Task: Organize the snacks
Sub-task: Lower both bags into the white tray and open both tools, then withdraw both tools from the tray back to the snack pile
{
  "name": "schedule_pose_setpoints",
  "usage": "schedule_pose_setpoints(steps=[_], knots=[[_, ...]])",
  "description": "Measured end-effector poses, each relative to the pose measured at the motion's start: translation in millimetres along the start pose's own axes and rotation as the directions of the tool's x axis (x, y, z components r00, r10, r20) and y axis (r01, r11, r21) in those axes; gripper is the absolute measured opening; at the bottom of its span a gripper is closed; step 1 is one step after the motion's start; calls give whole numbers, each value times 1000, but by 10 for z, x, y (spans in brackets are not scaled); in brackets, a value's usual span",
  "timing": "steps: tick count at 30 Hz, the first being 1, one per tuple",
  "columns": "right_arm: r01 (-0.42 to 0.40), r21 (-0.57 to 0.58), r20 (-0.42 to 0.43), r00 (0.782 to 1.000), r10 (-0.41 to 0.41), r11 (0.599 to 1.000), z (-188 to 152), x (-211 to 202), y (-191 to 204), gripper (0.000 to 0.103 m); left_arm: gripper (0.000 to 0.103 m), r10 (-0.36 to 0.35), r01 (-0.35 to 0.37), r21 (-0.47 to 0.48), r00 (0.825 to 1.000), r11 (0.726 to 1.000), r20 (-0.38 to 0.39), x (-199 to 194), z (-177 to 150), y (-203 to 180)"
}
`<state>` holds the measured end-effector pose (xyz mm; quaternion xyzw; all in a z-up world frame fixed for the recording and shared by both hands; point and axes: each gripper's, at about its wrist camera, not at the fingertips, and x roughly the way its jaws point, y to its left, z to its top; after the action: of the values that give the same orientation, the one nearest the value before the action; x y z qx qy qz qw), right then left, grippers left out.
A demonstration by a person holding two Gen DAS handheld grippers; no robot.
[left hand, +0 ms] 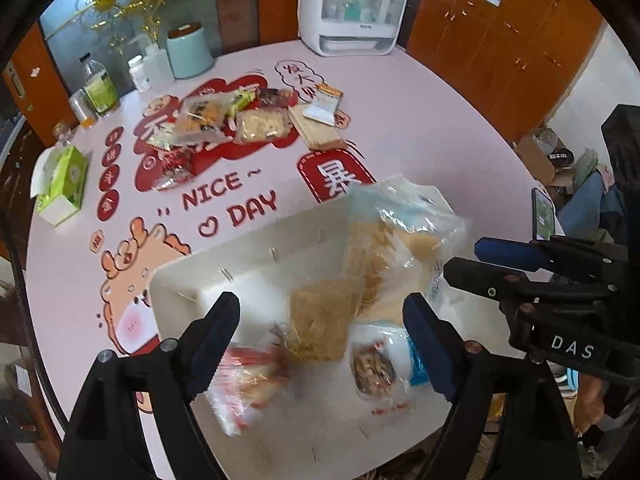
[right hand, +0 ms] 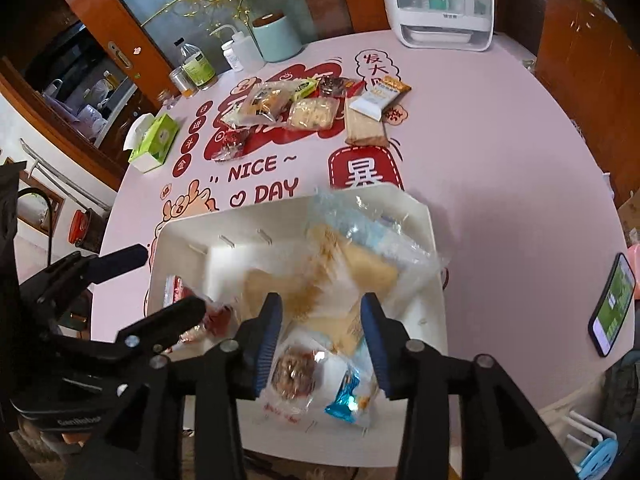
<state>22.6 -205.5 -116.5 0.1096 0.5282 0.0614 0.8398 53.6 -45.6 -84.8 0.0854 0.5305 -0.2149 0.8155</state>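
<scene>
A white box [left hand: 256, 256] [right hand: 404, 208] stands on the near part of the pink table and holds several snack packs. A clear bag of yellow cake [left hand: 396, 248] [right hand: 360, 256] leans in the box, blurred. My left gripper [left hand: 320, 312] is open above the box, empty. My right gripper [right hand: 322, 304] is open with its fingers either side of the cake bag's lower end; in the left wrist view it shows at the right [left hand: 472, 258]. A pile of snack packs [left hand: 236, 116] [right hand: 304, 108] lies at the far middle of the table.
A green tissue box [left hand: 64, 184] [right hand: 154, 142] sits at the left edge. Bottles and a mint canister [left hand: 190, 52] [right hand: 276, 38] stand at the back left. A white appliance [left hand: 352, 8] [right hand: 440, 4] stands at the back. A phone [right hand: 612, 304] lies at the right edge.
</scene>
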Motion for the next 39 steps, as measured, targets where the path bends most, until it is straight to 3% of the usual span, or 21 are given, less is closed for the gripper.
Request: schedule_pose_setpoints(steps=[15, 30, 39], knots=[[-20, -27, -18, 1000, 19, 999, 136, 83, 64, 42, 83, 47, -47, -112, 999, 993, -3, -30, 57, 391], [-31, -53, -11, 999, 31, 998, 200, 73, 129, 42, 83, 84, -81, -116, 996, 990, 25, -96, 131, 471], [-35, -80, 16, 999, 37, 996, 391, -40, 175, 42, 83, 123, -115, -138, 991, 984, 48, -270, 290, 749]])
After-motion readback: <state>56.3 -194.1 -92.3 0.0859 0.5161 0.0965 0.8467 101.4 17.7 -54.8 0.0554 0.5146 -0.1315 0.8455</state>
